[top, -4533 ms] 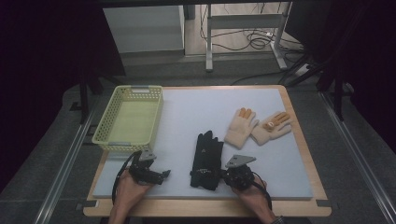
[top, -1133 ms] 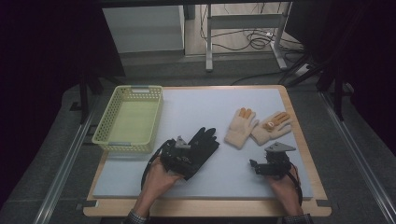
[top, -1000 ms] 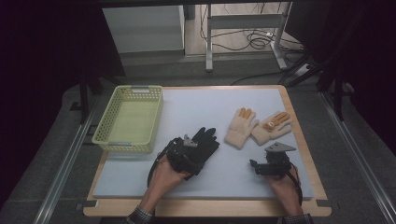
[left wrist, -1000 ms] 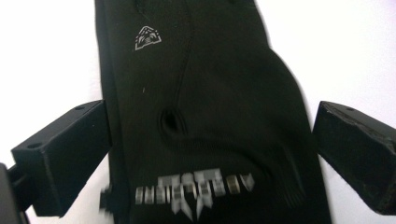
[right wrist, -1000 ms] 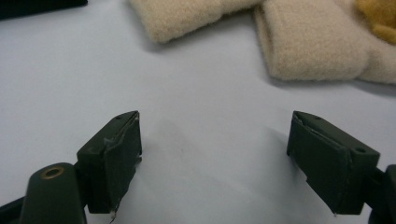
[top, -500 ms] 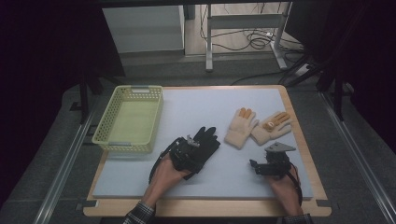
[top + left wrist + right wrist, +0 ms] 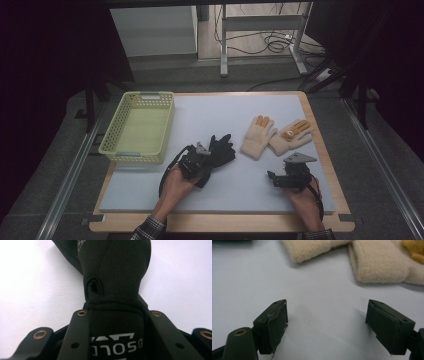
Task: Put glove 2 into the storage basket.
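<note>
Now the left claw (image 7: 115, 340) had just closed on the black glove's (image 7: 115, 277) cuff, so lifting it seemed next. The right claw (image 7: 325, 325) stood apart above the bench (image 7: 240, 185).

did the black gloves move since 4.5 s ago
Yes. The black gloves, now clamped in the left gripper, have shifted left toward the yellow basket, away from the cream gloves.
</note>
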`<state>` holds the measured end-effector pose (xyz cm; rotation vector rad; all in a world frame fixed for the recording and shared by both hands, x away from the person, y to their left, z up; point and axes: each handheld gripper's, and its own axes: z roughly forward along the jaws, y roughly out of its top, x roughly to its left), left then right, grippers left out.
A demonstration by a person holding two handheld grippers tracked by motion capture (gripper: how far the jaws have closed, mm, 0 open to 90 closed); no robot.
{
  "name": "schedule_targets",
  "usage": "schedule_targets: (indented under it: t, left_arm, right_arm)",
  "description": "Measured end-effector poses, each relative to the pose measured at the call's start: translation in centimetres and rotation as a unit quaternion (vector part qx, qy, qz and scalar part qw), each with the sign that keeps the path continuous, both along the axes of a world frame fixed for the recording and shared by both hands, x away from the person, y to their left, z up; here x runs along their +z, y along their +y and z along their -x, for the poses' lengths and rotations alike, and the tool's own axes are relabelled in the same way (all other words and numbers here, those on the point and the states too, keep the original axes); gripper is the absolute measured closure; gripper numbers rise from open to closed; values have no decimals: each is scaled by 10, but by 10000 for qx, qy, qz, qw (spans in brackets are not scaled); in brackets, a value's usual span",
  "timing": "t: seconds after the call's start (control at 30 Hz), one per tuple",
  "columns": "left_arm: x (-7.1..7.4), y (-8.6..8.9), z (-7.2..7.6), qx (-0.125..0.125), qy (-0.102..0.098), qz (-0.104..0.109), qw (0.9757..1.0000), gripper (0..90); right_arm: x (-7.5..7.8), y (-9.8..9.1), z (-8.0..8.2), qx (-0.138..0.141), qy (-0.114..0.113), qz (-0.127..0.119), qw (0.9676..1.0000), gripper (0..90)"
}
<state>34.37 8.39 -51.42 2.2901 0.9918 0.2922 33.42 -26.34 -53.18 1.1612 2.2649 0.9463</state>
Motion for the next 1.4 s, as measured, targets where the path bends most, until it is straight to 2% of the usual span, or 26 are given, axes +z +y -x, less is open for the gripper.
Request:
schedule_targets:
  t: [0.07,0.1,0.23,0.27,0.33,0.37,0.47,0.6,0.8,0.9,1.1,1.2,1.4]
  left_arm:
    - [9,4,-4,80,-16,79,9999,696]
    - [9,4,-4,80,-16,79,9999,696]
    - [29,12,-12,194,-149,36,9997,696]
    - [29,12,-12,194,-149,36,9997,696]
    - [43,17,-17,305,-301,-45,9991,695]
    - [43,17,-17,305,-301,-45,9991,694]
    - [55,24,-24,420,-346,-25,9985,694]
    - [70,36,-33,601,-395,-3,9974,694]
    - [92,60,-48,932,-498,-101,9944,693]
    - [102,74,-56,1133,-572,-192,9917,692]
    - [111,102,-69,1505,-644,-298,9861,688]
    - [115,120,-74,1723,-651,-307,9824,687]
    - [114,156,-84,2186,-626,-323,9733,684]
  right_arm:
    - [0,0,0,-3,-1,-4,10000,176]
    - [0,0,0,-3,-1,-4,10000,176]
    - [0,0,0,5,-4,8,10000,176]
    - [0,0,0,5,-4,8,10000,176]
    - [0,0,0,5,-10,12,10000,176]
    - [0,0,0,-2,-12,7,10000,176]
    - [0,0,0,-3,-19,9,10000,176]
    - [0,0,1,-12,-13,7,10000,176]
    - [0,0,0,-8,-23,-2,10000,176]
    - [0,0,0,-8,-25,-2,10000,176]
    - [0,0,0,-9,-24,-4,10000,176]
    - [0,0,0,-9,-23,-3,10000,176]
    - [0,0,0,-9,-19,-7,10000,176]
